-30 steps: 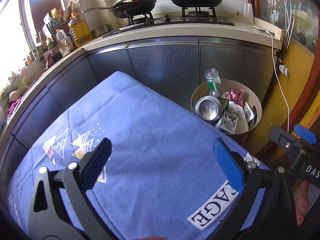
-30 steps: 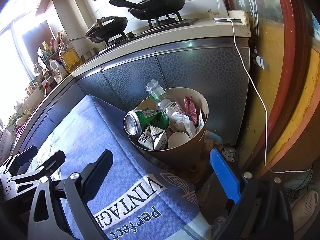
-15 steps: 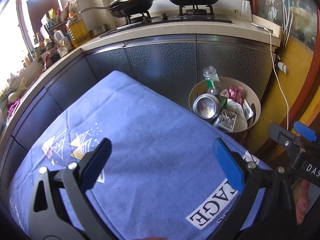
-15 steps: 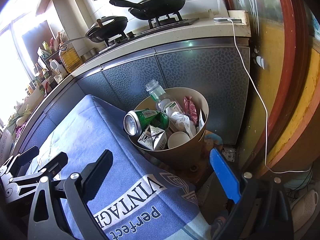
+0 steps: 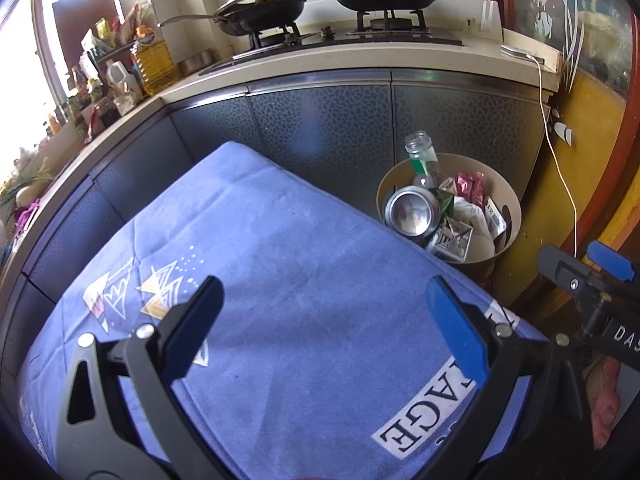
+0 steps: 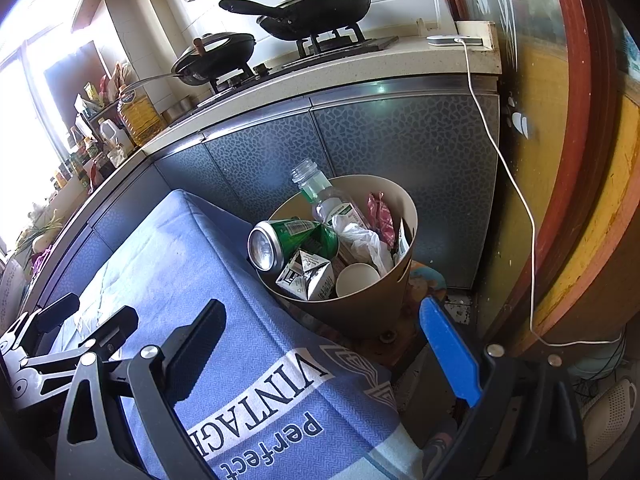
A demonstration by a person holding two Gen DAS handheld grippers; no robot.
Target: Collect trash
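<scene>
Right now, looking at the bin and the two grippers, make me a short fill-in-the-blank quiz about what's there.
1. The green can lies on its side inside the ____.
2. Both the left hand-held gripper and the right hand-held gripper are ____ and hold nothing.
3. The blue cloth carries the printed word ____.
4. On the stove stand two black ____.

Missing words: bin; open; VINTAGE; pans

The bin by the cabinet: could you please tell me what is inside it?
Bin: green can, bottle, carton, cup, white bag, pink wrapper. Anything beneath is hidden.
</scene>
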